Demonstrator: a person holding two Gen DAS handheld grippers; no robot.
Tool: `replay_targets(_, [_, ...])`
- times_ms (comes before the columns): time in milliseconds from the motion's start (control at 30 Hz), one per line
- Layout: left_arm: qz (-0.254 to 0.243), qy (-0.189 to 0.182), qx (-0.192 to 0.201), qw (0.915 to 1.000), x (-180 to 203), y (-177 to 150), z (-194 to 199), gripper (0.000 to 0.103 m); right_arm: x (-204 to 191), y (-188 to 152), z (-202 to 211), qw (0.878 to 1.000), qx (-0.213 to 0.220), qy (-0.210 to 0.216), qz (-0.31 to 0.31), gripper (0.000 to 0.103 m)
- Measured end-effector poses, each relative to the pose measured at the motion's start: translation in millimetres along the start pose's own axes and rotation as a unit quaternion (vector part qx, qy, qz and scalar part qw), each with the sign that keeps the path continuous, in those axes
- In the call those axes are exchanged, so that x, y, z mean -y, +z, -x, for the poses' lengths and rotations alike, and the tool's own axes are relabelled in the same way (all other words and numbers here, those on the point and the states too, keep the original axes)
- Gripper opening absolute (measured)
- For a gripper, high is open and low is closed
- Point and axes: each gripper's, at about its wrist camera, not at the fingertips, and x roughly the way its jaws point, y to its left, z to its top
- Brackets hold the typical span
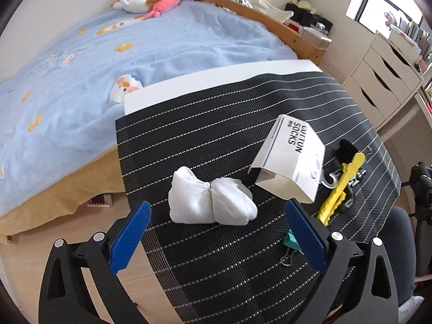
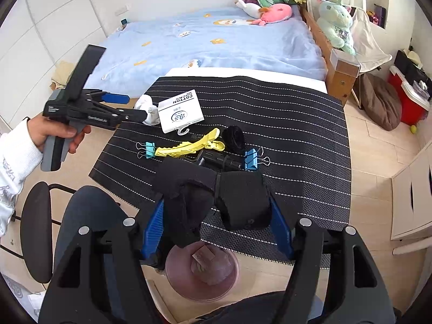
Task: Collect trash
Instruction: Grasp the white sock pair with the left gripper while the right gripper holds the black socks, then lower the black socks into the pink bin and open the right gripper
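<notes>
Right gripper [image 2: 217, 224] has its jaws clamped around a bundle of black fabric [image 2: 216, 199], blue pads pressed into both sides, and it's hanging right over a pinkish trash bin [image 2: 202, 275] on the floor with some scraps already in it. Left gripper [image 1: 216, 232] is spread wide with nothing in it, hovering just short of a pair of rolled white socks [image 1: 210, 199] on the striped black mat [image 1: 216, 124]. Beside those sits the cotton socks cardboard tag [image 1: 290, 159], then a yellow hair clip [image 1: 341, 183] and a teal binder clip [image 1: 291, 244]. The bed with the blue blanket [image 1: 135, 54] is right behind.
</notes>
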Motion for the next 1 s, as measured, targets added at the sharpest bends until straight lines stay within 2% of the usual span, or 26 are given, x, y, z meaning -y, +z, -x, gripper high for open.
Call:
replay_targets(233, [0.003,0.004,-0.011,0.9999,-2.4,1.6,-18.0,0.095,5.5,-2.4,-0.8,1.0,-0.002,-0.003,-0.007,0.068])
replay_targets(367, [0.005,0.006,-0.011,0.9999,-2.2,1.4,-20.2,0.069,7.7,-2.8,-2.1,1.0,-0.003,-0.003,-0.009,0.068])
replay_targets(500, [0.005,0.006,-0.003,1.0,-1.6,-0.3,-16.4,0.059,7.8,-3.5,-2.8,1.0,-0.003,-0.002,-0.008,0.068])
replay_targets(767, [0.017,0.012,0.022,0.9996,-2.5,-6.7,0.8,0.057,5.4,-3.7,-5.4,1.0,-0.003,-0.001,-0.006,0.068])
replay_targets(1000, [0.009,0.013,0.051,0.9986,11.8,-15.3,32.2,0.057,0.7,-2.3,2.8,1.0,0.006,-0.002,0.001,0.068])
